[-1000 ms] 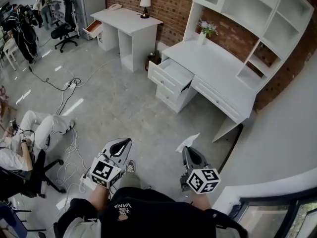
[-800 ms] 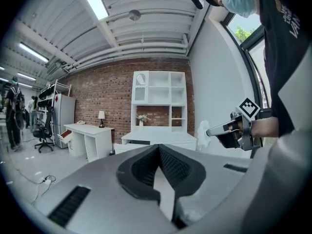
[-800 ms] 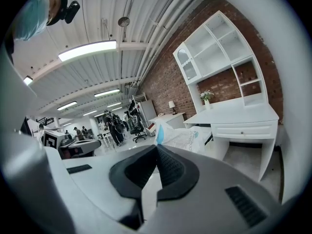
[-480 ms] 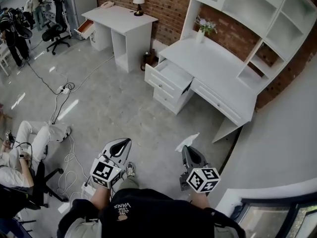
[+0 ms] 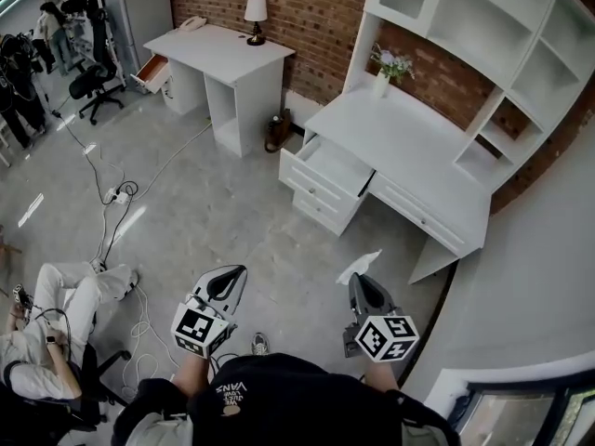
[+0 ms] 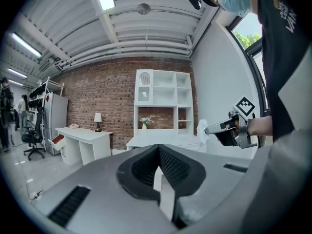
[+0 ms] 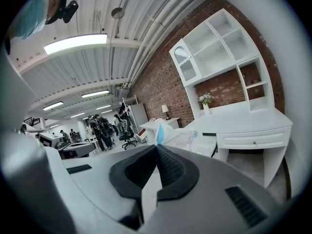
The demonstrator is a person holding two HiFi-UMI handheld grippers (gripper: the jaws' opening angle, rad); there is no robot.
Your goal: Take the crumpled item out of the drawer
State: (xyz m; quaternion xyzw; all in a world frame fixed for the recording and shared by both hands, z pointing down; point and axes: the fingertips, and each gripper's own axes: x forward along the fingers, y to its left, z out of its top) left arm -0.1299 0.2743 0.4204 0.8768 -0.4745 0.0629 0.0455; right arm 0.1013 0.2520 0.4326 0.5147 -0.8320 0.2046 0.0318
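In the head view my right gripper (image 5: 363,284) is shut on a crumpled white item (image 5: 358,266) that sticks out past its tips, above the grey floor. The same item (image 7: 176,137) shows as a white wrapper with some blue just beyond the closed jaws in the right gripper view. My left gripper (image 5: 226,282) is shut with nothing in it. The left gripper view catches the right gripper (image 6: 229,128) and the item (image 6: 201,129) off to its right. The open drawer (image 5: 331,168) of the white desk (image 5: 409,147) lies well ahead of both grippers.
A hutch of white shelves (image 5: 483,35) tops the desk, which carries a flower vase (image 5: 385,70). A second white desk (image 5: 219,46) with a lamp stands at the back. A seated person (image 5: 51,309) and cables (image 5: 116,196) are on the floor at left.
The head view has shifted: desk and drawer sit slightly lower and further right, the seated person lower. Both grippers keep their pose; the right still holds the item.
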